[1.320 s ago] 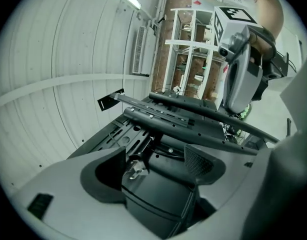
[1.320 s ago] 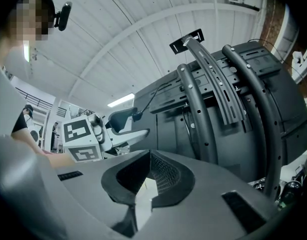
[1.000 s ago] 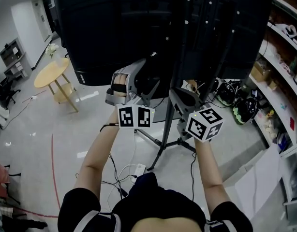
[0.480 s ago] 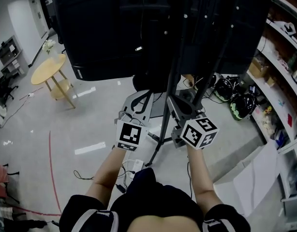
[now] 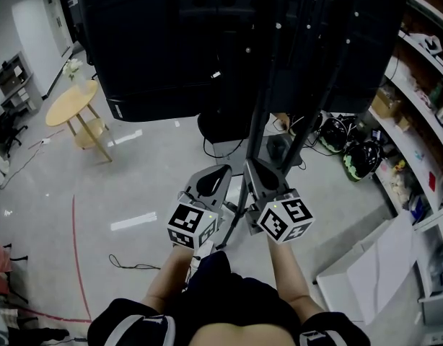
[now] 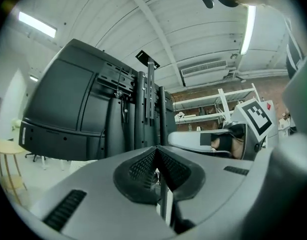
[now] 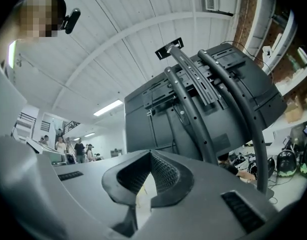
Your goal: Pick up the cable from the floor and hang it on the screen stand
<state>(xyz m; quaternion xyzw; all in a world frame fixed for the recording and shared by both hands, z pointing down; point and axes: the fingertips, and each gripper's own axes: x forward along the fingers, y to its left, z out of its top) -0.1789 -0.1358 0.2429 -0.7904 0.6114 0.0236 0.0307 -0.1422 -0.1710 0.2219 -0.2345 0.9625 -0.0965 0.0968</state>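
My left gripper and right gripper are smooth grey shells, each topped with a white cube printed with black square markers. Up close, the pads are black rubber with a fine crosshatch, and ribbed black slots sit in the grey casing. I wear a black top; its short sleeves carry white stripes.

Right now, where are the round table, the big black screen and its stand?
round table (image 5: 71, 102), head view, on its wooden top.
black screen (image 5: 164, 42), head view, on its back panel.
screen stand (image 5: 255, 132), head view, on its upright pole.
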